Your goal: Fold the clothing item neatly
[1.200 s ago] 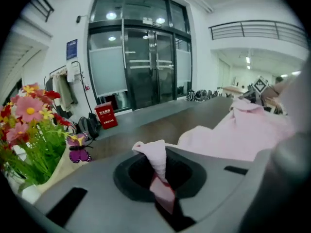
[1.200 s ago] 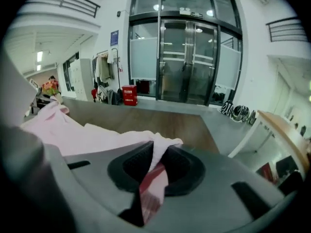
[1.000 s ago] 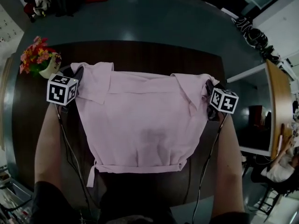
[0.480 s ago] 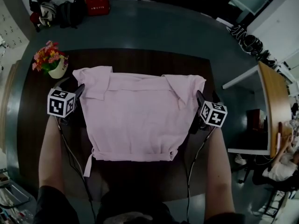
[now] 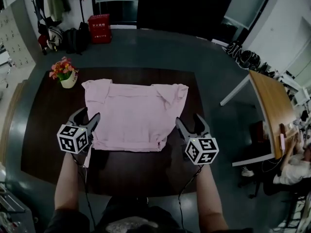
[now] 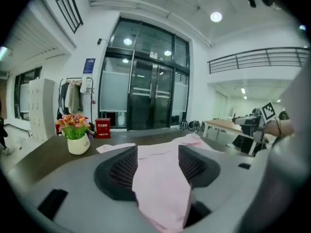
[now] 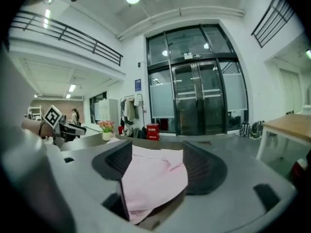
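A pink shirt (image 5: 133, 113) lies spread flat on the dark wooden table (image 5: 43, 130), collar end far from me and hem near me. My left gripper (image 5: 87, 116) stands open at the hem's left corner. My right gripper (image 5: 189, 120) stands open at the hem's right corner. In the left gripper view the pink cloth (image 6: 160, 178) shows loose in the wide gap of the left gripper (image 6: 156, 152), not pinched. The right gripper view shows the same: the shirt (image 7: 153, 178) lies slack in the gap of the right gripper (image 7: 156, 152).
A white pot of flowers (image 5: 65, 74) stands at the table's far left corner, close to the shirt's sleeve. A red box (image 5: 99, 21) and bags sit on the floor beyond. A light wooden desk (image 5: 272, 106) stands to the right.
Both grippers have let go of the shirt's far corners, opened wide and drawn back toward me to the hem. The shirt now rests flat on the table.
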The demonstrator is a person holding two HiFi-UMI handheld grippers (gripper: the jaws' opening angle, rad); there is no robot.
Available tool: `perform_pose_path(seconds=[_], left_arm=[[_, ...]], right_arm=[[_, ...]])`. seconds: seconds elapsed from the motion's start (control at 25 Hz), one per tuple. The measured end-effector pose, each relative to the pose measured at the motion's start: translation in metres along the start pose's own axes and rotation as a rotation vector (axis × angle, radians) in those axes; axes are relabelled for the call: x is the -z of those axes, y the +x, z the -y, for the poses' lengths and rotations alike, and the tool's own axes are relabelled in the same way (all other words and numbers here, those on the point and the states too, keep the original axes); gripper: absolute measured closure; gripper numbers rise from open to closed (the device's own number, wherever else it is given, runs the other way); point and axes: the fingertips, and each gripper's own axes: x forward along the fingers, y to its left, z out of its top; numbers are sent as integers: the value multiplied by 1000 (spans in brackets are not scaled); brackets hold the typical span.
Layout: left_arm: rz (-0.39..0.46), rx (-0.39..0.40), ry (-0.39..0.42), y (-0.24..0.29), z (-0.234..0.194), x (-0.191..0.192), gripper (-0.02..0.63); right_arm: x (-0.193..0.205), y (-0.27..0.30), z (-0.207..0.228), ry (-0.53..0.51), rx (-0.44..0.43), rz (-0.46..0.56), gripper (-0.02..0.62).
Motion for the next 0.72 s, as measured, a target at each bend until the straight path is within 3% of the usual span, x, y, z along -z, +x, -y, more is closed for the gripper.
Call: perform_pose_path(seconds=[0.2,0.32,0.36,0.48,0.56,0.72], left_arm=[[144,112,-3,-78,120,-21,361],[208,129,7,-117,172,-27,516],[219,132,13,-127,186,-26,540],[221,154,30,-145,220,-15,595],[212,189,3,-152,238,-3,595],[169,265,-39,-169,266,30,595]], right_arm=[[-23,-85,-62,64,-127,126,307],[-31,-129,-84,77,-158,177,387],[-32,-142,-91,76,-159,189,407],[-26,-174,-107,69,-142,205,509],[-15,-188,-114,75,-122,202,585],[25,-207,-131,133,-114,138,601]])
